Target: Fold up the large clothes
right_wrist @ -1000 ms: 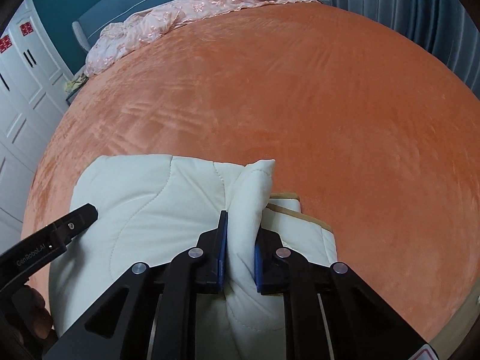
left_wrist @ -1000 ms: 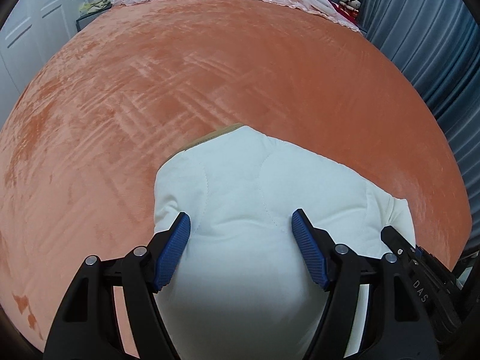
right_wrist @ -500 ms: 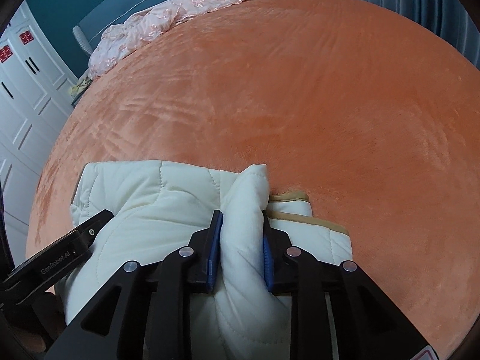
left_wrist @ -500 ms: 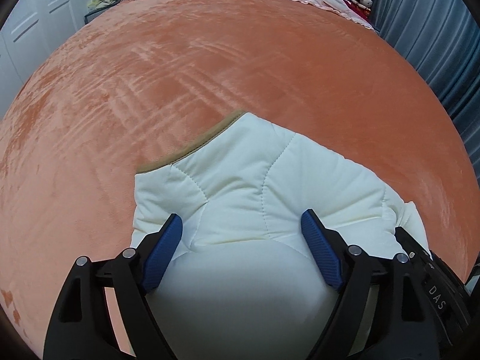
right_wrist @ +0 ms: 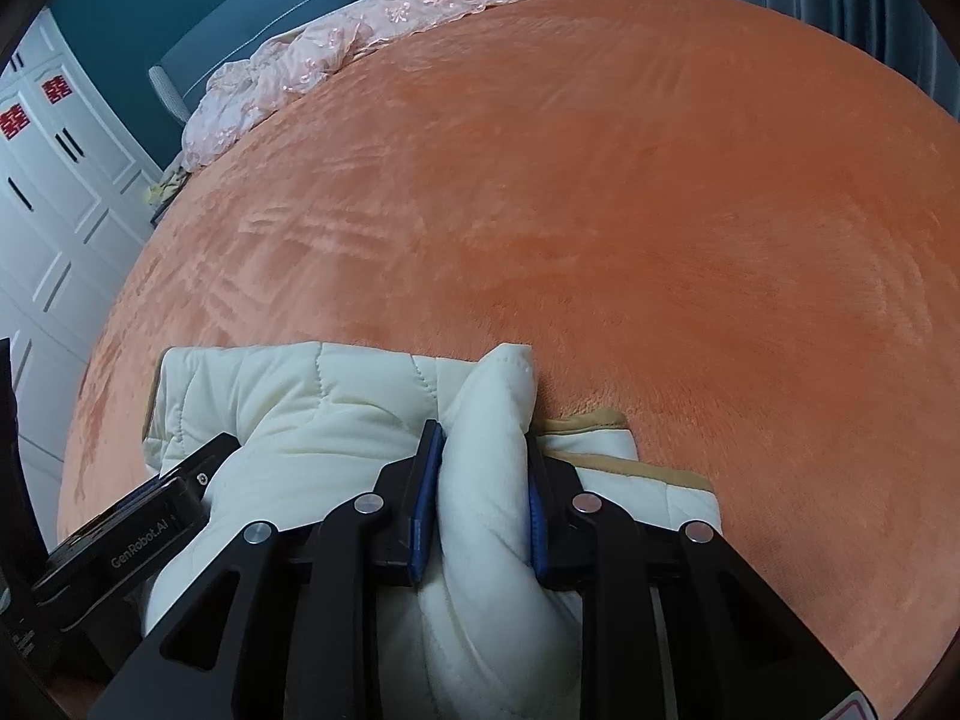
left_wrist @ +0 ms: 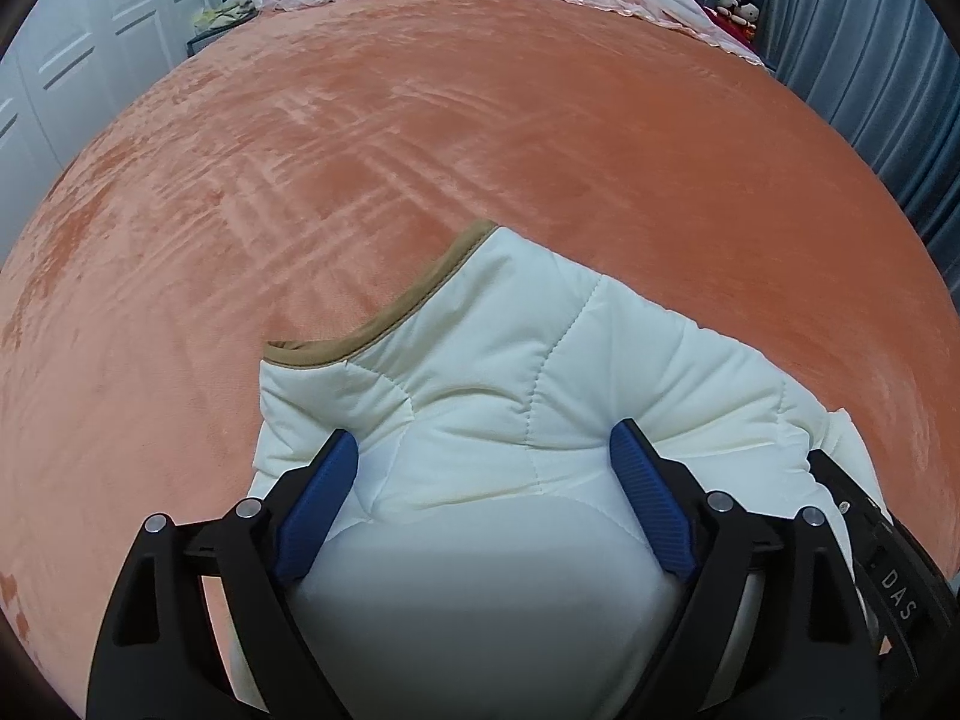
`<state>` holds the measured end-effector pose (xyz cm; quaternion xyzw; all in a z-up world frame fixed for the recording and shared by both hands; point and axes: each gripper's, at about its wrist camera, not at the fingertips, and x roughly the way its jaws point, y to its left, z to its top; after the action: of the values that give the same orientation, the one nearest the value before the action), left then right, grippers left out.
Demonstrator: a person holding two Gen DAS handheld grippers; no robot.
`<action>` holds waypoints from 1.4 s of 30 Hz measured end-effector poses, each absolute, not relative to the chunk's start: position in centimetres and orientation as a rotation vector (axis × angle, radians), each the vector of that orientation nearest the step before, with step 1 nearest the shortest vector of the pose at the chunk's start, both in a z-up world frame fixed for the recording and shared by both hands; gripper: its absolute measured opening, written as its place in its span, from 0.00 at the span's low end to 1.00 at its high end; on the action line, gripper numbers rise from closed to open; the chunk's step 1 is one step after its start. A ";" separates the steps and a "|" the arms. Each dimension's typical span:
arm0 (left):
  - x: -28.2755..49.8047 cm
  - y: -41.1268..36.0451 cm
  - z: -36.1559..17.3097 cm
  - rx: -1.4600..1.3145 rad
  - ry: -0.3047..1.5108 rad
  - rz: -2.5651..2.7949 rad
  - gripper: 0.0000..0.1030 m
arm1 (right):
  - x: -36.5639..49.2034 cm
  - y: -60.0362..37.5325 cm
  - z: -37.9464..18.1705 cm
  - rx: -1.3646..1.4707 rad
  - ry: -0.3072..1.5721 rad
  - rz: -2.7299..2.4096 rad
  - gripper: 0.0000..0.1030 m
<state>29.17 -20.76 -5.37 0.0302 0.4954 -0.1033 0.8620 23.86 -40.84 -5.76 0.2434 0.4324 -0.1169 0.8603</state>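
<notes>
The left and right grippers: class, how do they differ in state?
The left gripper has just been opening; its jaws stand wide with the cream quilted garment bulging between. The right gripper stands narrow, pads pinching a bunched fold of that garment. Both have black frames and blue pads, above the orange bedspread.

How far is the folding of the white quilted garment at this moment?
Done: the white quilted garment lies bunched in layers on the orange bedspread. In hand: the right gripper pinches a fold; the left gripper has just been opening, jaws wide around the cloth. Left: release and flatten it.
</notes>
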 end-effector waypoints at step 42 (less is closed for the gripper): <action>16.2 -12.6 0.6 -0.144 1.112 -0.464 0.71 | 10.8 -38.1 -2.6 0.824 0.916 -0.029 0.40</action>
<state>16.21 -12.62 0.60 -0.0678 0.5225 -0.2179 0.8216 10.78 -38.06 -2.65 0.3866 0.4297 -0.0136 0.8159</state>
